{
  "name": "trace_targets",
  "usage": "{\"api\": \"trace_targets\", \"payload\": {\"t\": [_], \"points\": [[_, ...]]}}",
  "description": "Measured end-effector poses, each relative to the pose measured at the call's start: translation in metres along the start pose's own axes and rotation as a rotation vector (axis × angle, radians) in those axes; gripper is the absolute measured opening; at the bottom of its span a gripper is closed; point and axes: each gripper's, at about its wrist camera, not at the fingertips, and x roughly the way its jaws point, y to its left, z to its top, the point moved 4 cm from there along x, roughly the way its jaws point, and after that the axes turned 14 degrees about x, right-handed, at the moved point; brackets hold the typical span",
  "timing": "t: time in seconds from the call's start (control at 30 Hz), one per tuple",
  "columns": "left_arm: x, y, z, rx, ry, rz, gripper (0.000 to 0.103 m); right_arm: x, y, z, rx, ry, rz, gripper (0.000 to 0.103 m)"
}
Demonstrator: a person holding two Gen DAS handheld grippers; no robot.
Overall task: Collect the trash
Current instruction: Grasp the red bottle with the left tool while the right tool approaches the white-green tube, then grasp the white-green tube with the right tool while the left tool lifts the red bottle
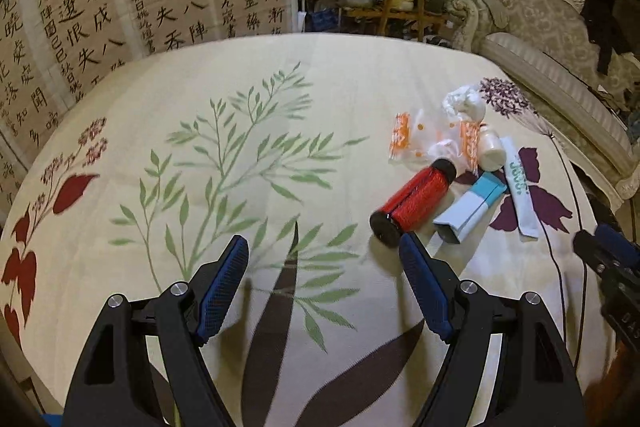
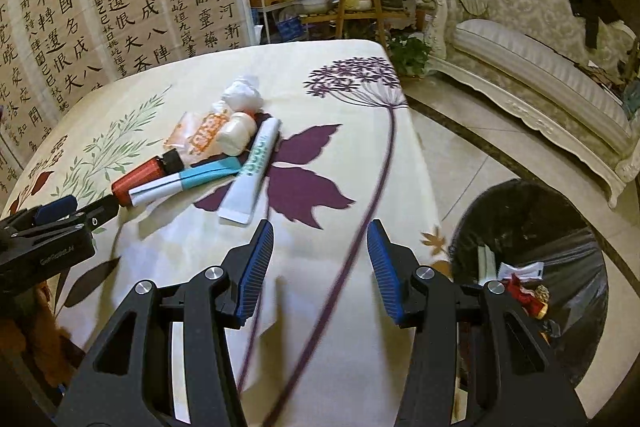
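Trash pile: red spool, tube, small bottle and wrappers lie bunched on the table, bin just beside its edge.
Left gripper: released, empty, nearest the spool.
Right gripper: released, empty, near the tube.
Advice: straddle one item squarely; clench before lifting.
Surface: floral cloth.
Room: sofa beyond the bin.

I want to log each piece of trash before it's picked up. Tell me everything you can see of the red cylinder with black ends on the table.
The red cylinder looks like a spool or bottle with a glossy, finely ribbed red body and a black cap at each end. It lies on its side on the floral tablecloth, at the near edge of the trash pile. A light blue and white folded carton lies against it, and the clear orange-printed wrapper meets its far end. Neither gripper holds it.
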Motion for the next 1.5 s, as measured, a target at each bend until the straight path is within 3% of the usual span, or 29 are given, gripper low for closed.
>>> {"api": "trace_targets", "payload": {"t": [0.27,0.57,0.83,1.33,1.5], "points": [[0.014,-0.003,0.02,0.101,-0.032,-0.02,0.075,0.007,0.02,0.003,-0.026,0.006,0.005,0.048],[0.027,-0.023,0.03,0.216,-0.045,-0.103,0.075,0.009,0.022,0.004,-0.03,0.013,-0.006,0.048],[0.029,-0.04,0.028,0.295,-0.043,-0.158,0.026,0.014,0.023,0.006,-0.029,0.019,-0.006,0.048],[0.017,-0.015,0.021,0.165,-0.067,-0.141,0.025,0.039,0.045,0.023,-0.019,0.031,-0.006,0.047],[0.014,-0.005,0.022,0.131,-0.082,-0.096,0.025,0.05,0.04,0.024,-0.011,0.055,-0.041,0.04]]}}
